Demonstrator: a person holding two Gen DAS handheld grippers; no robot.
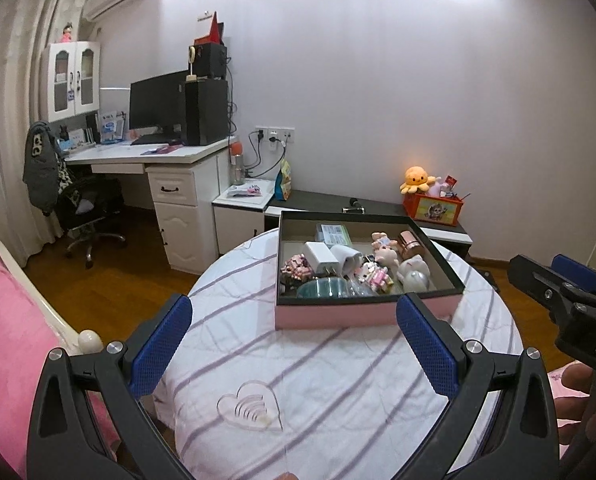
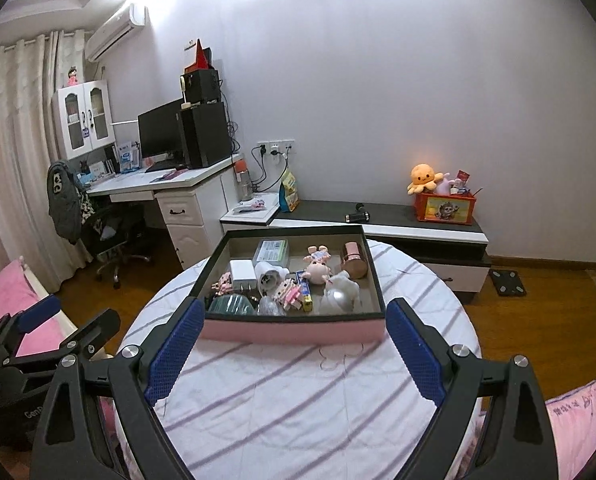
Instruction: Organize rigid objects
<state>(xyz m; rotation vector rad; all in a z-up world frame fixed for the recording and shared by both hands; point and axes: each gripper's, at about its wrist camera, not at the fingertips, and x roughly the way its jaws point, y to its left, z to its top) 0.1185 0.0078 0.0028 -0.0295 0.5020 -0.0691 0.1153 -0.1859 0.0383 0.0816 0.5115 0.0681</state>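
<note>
A pink box with a dark rim (image 1: 362, 314) (image 2: 293, 330) sits on the far side of a round table under a striped cloth (image 1: 338, 380) (image 2: 298, 400). It holds small rigid items: white chargers (image 1: 322, 258) (image 2: 241, 270), pink figurines (image 1: 386, 246) (image 2: 318, 266), a rose-gold jar (image 1: 410, 242) (image 2: 354, 260), a green-labelled case (image 1: 332, 232) (image 2: 271, 250). A clear heart-shaped piece (image 1: 249, 406) lies on the cloth between my left gripper's fingers. My left gripper (image 1: 293, 336) is open and empty, short of the box. My right gripper (image 2: 289, 340) is open and empty, its fingertips level with the box's near wall.
A white desk (image 1: 153, 156) with monitor and speakers stands far left, with an office chair (image 1: 85, 204). A low cabinet (image 2: 418, 220) behind the table carries an orange toy box (image 2: 446, 206). Pink bedding (image 1: 5, 320) lies at the left. The floor is wood.
</note>
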